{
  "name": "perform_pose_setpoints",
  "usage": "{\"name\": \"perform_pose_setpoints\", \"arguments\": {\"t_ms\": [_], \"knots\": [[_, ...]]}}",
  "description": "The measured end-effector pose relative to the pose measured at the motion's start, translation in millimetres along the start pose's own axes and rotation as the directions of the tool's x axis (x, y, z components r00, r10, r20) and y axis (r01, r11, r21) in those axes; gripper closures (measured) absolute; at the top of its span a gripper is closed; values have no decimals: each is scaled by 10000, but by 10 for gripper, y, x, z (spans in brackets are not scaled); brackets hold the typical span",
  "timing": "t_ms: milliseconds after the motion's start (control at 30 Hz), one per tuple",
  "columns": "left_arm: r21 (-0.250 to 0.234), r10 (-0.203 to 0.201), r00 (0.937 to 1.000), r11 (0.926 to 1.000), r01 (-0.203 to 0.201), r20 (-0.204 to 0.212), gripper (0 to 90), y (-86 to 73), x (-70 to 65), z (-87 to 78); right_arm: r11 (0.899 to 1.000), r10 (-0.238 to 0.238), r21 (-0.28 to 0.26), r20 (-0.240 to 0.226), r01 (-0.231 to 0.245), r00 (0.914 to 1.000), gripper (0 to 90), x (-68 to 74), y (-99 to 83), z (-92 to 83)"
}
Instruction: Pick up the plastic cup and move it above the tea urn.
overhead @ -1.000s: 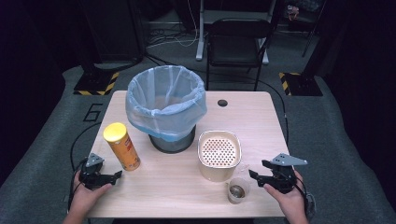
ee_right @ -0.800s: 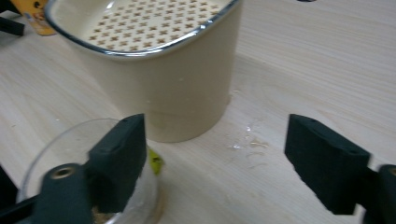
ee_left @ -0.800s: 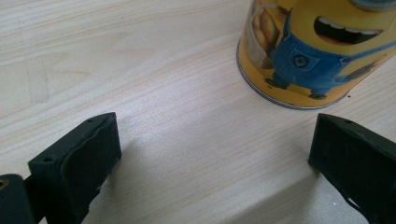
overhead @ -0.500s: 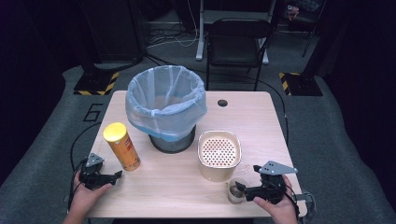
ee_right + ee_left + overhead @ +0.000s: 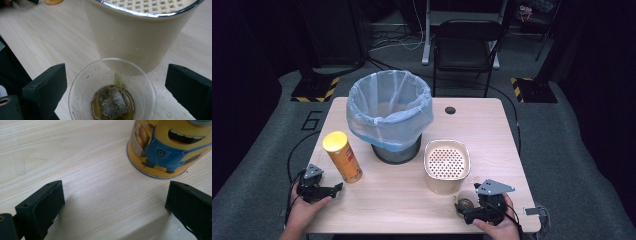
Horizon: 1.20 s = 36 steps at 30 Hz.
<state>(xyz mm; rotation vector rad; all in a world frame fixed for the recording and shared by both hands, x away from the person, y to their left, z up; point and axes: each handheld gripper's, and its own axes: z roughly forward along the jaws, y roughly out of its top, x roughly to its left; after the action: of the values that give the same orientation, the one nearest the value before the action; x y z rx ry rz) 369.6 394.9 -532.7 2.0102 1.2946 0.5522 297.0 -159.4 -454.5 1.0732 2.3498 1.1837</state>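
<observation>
Straddling the clear thin plastic cup (image 5: 112, 92) holding a wet teabag, lower centre, the right tongs (image 5: 116, 87) have just been opening and stand apart; the left tongs (image 5: 113, 202) gape too; flimsy and spillable, so grip gently mid-wall.

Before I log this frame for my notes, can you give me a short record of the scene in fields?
right gripper: jaws just opened, either side of the cup, not pressing it
cup: clear plastic, upright, tea bag and brown liquid inside
strainer pot: beige, right behind the cup
left gripper: open, nothing between jaws
can: yellow, upright
bin: blue liner
table: wood
</observation>
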Motion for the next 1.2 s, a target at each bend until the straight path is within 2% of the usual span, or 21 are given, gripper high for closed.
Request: {"name": "perform_pose_setpoints", "arguments": {"t_ms": [100, 167, 200, 233, 400, 500, 633, 700, 800, 933, 967, 1033, 1067, 1200], "knots": [[8, -29, 10000, 10000, 29, 29, 19, 1, -2, 2, 9997, 143, 190, 108, -145, 9998, 44, 7, -44, 54], [3, 7, 10000, 10000, -7, 2, 19, 2, -1, 2, 9996, 126, 260, 101, -129, 9999, 49, 9, -73, 81], [154, 33, 10000, 9999, -34, 54, 19, 9, 2, -8, 9996, 119, 254, 173, -123, 9998, 55, 16, -81, 86], [143, 37, 10000, 9999, -37, 49, 19, 9, 2, -7, 9997, -17, 246, 270, 11, 9996, 64, 18, -89, 93], [124, 63, 10000, 9999, -64, 47, 19, 10, 3, -4, 9995, 23, 313, 492, -38, 9988, 79, 61, -126, 135], [125, 68, 10000, 9999, -69, 46, 19, 9, 3, -4, 9981, -293, 558, 598, 259, 9978, 92, 73, -144, 163], [36, 55, 10000, 10000, -55, 13, 20, 6, 0, 3, 9980, -414, 502, 600, 384, 9973, 137, 86, -161, 195], [-14, 57, 10000, 10000, -57, 12, 19, 5, -1, 7, 9982, -237, 568, 615, 202, 9978, 139, 93, -160, 203], [-15, 60, 10000, 10000, -60, 12, 20, 5, -1, 7, 9973, -253, 714, 822, 194, 9963, 145, 66, -172, 221], [-12, 62, 10000, 10000, -62, 10, 20, 5, -1, 7, 9966, -295, 796, 827, 229, 9961, 169, 51, -188, 207], [33, 113, 9999, 9999, -113, 16, 19, 6, 2, 4, 9973, -305, 691, 914, 242, 9953, 211, 44, -192, 175], [33, 119, 9999, 9999, -119, 14, 19, 6, 2, 4, 9976, -387, 618, 1052, 323, 9937, 225, 41, -190, 146], [30, 113, 9999, 9999, -113, 14, 19, 6, 2, 4, 9962, -632, 669, 1059, 563, 9924, 225, 21, -186, 130], [33, 119, 9999, 9999, -119, 14, 19, 6, 2, 4, 9977, -378, 597, 971, 321, 9946, 237, -13, -208, 111]]}}
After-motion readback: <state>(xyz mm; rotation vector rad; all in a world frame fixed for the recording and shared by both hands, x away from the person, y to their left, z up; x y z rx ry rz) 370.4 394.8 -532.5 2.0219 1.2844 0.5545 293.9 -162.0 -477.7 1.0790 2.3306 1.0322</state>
